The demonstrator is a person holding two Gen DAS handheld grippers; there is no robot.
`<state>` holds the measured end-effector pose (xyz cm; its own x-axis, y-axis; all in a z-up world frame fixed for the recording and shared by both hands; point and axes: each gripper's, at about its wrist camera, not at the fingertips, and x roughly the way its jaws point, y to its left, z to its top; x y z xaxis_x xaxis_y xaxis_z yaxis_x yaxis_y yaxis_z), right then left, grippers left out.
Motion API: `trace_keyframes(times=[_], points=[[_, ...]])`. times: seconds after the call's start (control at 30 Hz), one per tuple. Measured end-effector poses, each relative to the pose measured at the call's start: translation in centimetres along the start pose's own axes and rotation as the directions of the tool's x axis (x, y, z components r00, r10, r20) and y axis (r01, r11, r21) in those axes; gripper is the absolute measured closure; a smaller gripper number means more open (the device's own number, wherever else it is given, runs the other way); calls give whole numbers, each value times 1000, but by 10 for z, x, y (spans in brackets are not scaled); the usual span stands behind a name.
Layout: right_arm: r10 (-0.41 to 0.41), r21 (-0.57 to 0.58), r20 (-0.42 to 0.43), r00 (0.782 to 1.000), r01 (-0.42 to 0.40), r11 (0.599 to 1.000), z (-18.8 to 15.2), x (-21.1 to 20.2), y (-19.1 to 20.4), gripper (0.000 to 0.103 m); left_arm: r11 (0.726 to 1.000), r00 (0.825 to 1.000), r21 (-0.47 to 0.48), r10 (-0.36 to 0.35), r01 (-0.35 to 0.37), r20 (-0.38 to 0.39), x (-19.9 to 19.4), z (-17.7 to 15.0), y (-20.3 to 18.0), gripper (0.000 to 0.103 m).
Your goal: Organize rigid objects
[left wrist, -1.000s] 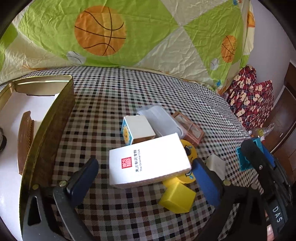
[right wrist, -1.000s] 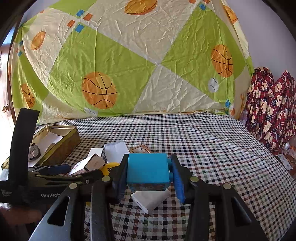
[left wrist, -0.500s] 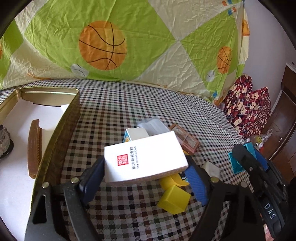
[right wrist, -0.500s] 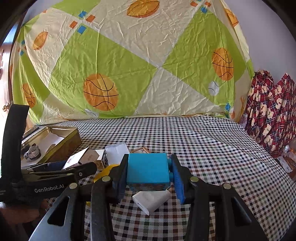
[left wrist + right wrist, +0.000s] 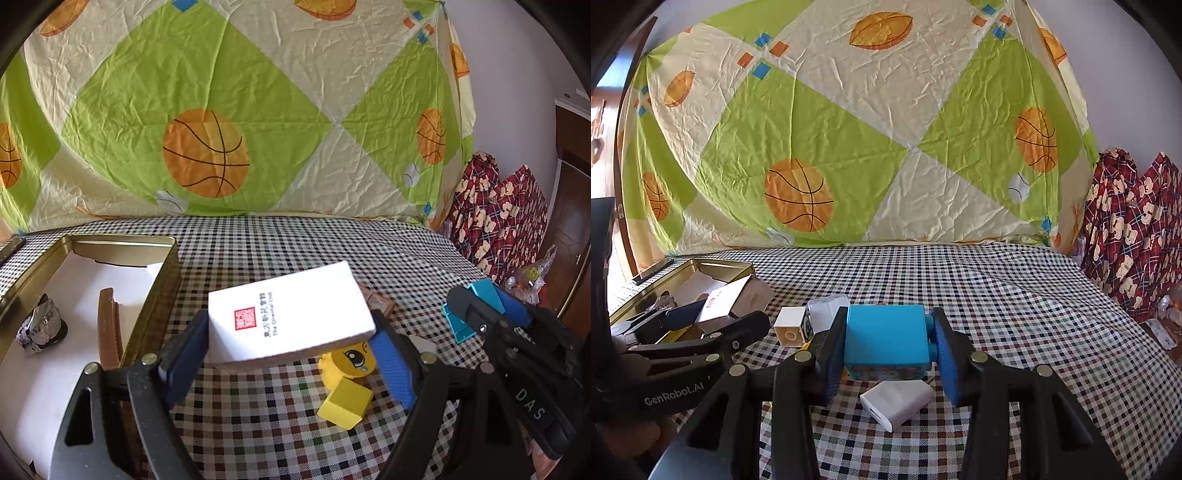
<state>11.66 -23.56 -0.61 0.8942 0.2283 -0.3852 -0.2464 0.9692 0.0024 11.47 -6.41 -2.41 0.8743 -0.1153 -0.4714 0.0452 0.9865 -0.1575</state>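
— Where do we have the card box (image 5: 291, 317)?

— Between the pads of our left claw (image 5: 290, 352), lifted off the table (image 5: 258, 424), just right of the tin (image 5: 162, 291). In the tin lie a comb (image 5: 109, 325) and, left of it, a foil piece (image 5: 40, 325).

— And under the box?

— A round toy (image 5: 352, 360) with a cube (image 5: 345, 402) in front. Our right claw (image 5: 888, 345) holds a block (image 5: 886, 338) above the adapter (image 5: 897, 400).

White box (image 5: 291, 317) aloft; blue cube (image 5: 886, 339) clamped
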Motion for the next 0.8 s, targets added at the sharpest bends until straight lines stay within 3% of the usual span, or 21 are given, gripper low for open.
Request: trace_keyframes(times=[0.8], points=[[17,-6,70,997,-16,1000,-1,-13,2,58,996,986,61,54,-64,157,-34,-5,-3,19]])
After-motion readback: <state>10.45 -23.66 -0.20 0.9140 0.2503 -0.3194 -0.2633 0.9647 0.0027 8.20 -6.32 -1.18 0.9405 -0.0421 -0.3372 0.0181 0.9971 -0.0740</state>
